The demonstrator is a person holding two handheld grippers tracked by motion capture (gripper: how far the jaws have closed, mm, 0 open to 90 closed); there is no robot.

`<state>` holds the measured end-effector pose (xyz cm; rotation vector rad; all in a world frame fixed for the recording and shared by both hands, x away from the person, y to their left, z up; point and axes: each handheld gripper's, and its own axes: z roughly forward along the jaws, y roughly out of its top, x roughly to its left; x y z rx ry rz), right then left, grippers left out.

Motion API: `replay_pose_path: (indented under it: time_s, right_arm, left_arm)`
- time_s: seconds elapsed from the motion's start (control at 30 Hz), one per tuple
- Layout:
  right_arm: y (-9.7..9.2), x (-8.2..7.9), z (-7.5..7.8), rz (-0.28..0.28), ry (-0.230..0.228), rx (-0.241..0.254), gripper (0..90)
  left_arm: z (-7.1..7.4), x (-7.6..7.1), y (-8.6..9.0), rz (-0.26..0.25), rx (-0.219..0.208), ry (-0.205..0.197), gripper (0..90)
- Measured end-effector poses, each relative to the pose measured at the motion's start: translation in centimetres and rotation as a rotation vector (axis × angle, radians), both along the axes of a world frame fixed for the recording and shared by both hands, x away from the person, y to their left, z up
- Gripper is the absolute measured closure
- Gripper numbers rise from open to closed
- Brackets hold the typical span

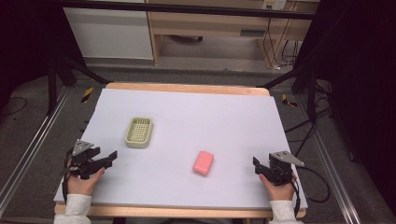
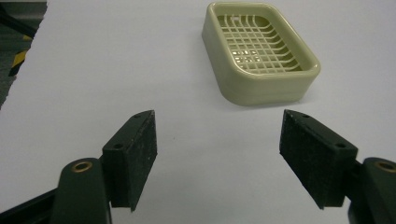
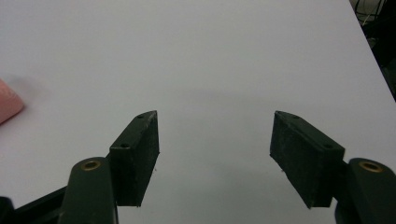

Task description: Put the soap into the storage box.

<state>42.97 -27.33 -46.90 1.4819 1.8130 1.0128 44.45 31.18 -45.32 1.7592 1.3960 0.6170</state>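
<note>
A pale green soap dish (image 1: 139, 132) with a gridded insert sits on the white table sheet (image 1: 187, 116), left of centre. The same soap dish (image 2: 259, 51) lies a short way beyond my left gripper (image 2: 217, 156), whose jaws stand open with nothing between them. A pink soap bar (image 1: 203, 163) lies right of centre near the front. My left gripper (image 1: 108, 157) rests at the front left, held by a hand. At the front right, my right gripper (image 1: 258, 166) is open and empty. A corner of the pink soap bar (image 3: 8, 105) shows left of my right gripper (image 3: 215, 154).
The sheet covers a wooden table (image 1: 187, 87). Black frame legs (image 1: 51, 79) and metal rails (image 1: 28, 154) flank it on the floor. Cables (image 1: 317, 182) trail at the right. A wooden cabinet (image 1: 210, 23) stands behind the table.
</note>
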Motion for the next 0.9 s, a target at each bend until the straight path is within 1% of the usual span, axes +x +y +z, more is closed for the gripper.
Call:
replay_pose_path:
  time_s: [0.13,0.17,0.23,0.27,0.33,0.37,0.43,0.47,0.5,0.6,0.7,0.73,0.87,0.9]
  right_arm:
    - [0.1,-0.1,-0.1,0.001,0.002,-0.003,31.9]
    - [0.2,0.0,-0.1,0.004,0.002,-0.003,31.6]
    - [0.3,0.0,-0.1,0.007,0.001,-0.006,31.3]
    - [0.4,0.0,-0.2,0.011,0.003,-0.01,31.2]
    - [0.4,0.0,-0.2,0.016,0.002,-0.011,31.2]
    - [0.5,0.0,-0.1,0.019,0.002,-0.014,31.3]
    - [0.6,0.0,-0.1,0.023,0.001,-0.015,31.3]
    - [0.7,-0.1,-0.1,0.027,-0.002,-0.013,31.3]
    - [0.7,-0.1,-0.1,0.029,0.0,-0.01,31.3]
    - [0.8,-0.1,-0.1,0.033,-0.008,-0.02,31.3]
    - [0.8,-0.2,0.1,0.033,-0.016,-0.013,30.9]
    - [0.7,-0.2,0.1,0.032,-0.023,-0.016,30.9]
    - [0.7,-0.2,0.0,0.034,-0.019,-0.014,30.6]
    - [0.7,-0.2,0.0,0.034,-0.019,-0.014,30.6]
  left_arm:
    - [0.3,-0.1,-0.5,-0.012,0.003,-0.006,28.7]
    - [0.4,-0.2,-0.6,-0.017,0.01,-0.006,29.3]
    - [0.5,-0.2,-0.9,-0.025,0.007,-0.003,29.7]
    - [0.7,-0.3,-1.3,-0.038,0.012,-0.004,30.0]
    - [0.7,-0.3,-1.5,-0.041,0.009,-0.007,30.1]
    - [0.9,-0.3,-1.7,-0.052,0.011,-0.009,30.1]
    - [1.0,-0.3,-1.9,-0.053,0.007,-0.011,30.2]
    - [1.1,-0.4,-2.1,-0.065,0.008,-0.012,30.3]
    - [1.2,-0.4,-2.3,-0.065,0.004,-0.015,30.4]
    - [1.5,-0.4,-2.8,-0.079,0.002,-0.022,30.8]
    - [1.8,-0.4,-3.1,-0.092,0.003,-0.022,30.8]
    - [2.0,-0.5,-3.5,-0.103,0.005,-0.023,30.8]
    - [2.4,-0.5,-4.4,-0.124,0.012,-0.026,30.7]
    - [2.4,-0.5,-4.4,-0.124,0.012,-0.026,30.6]
